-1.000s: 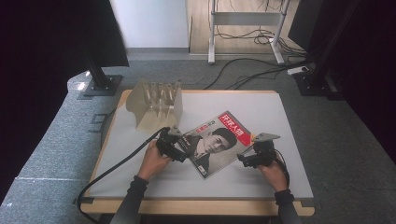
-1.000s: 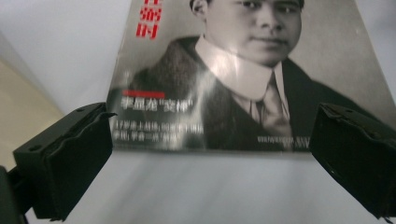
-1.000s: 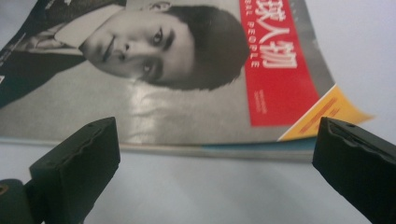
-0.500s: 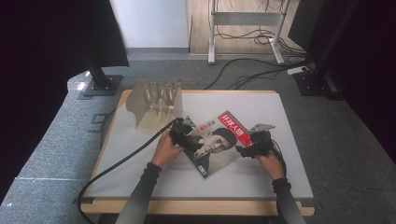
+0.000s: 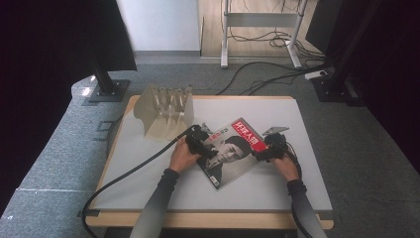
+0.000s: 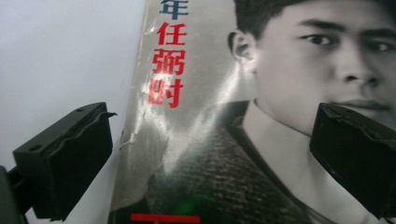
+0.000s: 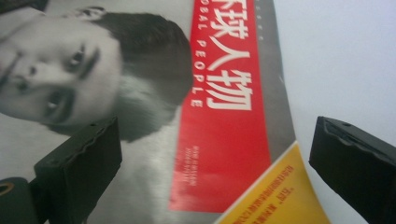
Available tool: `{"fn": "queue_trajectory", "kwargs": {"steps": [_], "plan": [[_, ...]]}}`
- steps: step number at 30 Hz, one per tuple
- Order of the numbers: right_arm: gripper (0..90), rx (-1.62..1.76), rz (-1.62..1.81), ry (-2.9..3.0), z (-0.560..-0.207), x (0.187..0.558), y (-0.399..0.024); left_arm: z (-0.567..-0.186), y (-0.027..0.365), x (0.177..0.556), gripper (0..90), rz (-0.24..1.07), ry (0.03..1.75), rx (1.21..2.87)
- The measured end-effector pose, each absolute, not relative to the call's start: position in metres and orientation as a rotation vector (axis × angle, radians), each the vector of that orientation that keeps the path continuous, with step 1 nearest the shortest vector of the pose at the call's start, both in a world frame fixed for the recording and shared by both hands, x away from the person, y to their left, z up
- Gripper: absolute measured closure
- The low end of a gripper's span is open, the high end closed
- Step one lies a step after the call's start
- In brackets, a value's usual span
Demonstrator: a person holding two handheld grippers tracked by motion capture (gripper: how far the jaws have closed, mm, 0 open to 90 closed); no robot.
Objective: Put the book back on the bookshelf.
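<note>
Two tools over a magazine

Lay flat and tilted on the white table point(image 5: 148, 188): magazine point(image 5: 233, 153). Held wide open at its left edge, gripping nothing: left tool point(image 5: 202, 143). Held wide open at its right edge, gripping nothing: right tool point(image 5: 265, 151).

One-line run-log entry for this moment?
stage: pre-grasp | left tongs: open, straddling magazine edge | right tongs: open, over its red-banner edge | magazine: flat on table | rack: untouched

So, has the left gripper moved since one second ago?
Yes. In the high view the left gripper has gone forward and to the right, away from the table's near edge, and is now over the left edge of the magazine.
</note>
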State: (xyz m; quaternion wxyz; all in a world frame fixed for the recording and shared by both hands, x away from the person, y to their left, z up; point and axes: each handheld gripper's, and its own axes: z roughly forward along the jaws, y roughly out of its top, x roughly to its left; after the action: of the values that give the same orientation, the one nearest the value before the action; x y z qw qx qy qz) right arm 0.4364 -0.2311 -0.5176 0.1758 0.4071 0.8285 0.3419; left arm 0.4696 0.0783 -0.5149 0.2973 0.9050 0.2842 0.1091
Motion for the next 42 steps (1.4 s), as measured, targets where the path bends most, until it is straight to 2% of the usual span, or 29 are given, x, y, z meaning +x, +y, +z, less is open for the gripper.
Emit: {"fn": "queue_trajectory", "kwargs": {"steps": [8, 23, 42], "plan": [[2.0, 1.162, 0.969, 2.401, -0.527, 0.446, -0.238, -0.523, 0.081, 0.480, 0.0, 0.204, 0.809, 2.350], [2.4, 1.178, 1.030, 2.405, -0.531, 0.444, -0.236, -0.526, 0.082, 0.468, 0.0, 0.219, 0.785, 2.313], [2.9, 1.125, 1.054, 2.434, -0.531, 0.403, -0.227, -0.526, 0.098, 0.421, 0.0, 0.210, 0.770, 2.326]]}}
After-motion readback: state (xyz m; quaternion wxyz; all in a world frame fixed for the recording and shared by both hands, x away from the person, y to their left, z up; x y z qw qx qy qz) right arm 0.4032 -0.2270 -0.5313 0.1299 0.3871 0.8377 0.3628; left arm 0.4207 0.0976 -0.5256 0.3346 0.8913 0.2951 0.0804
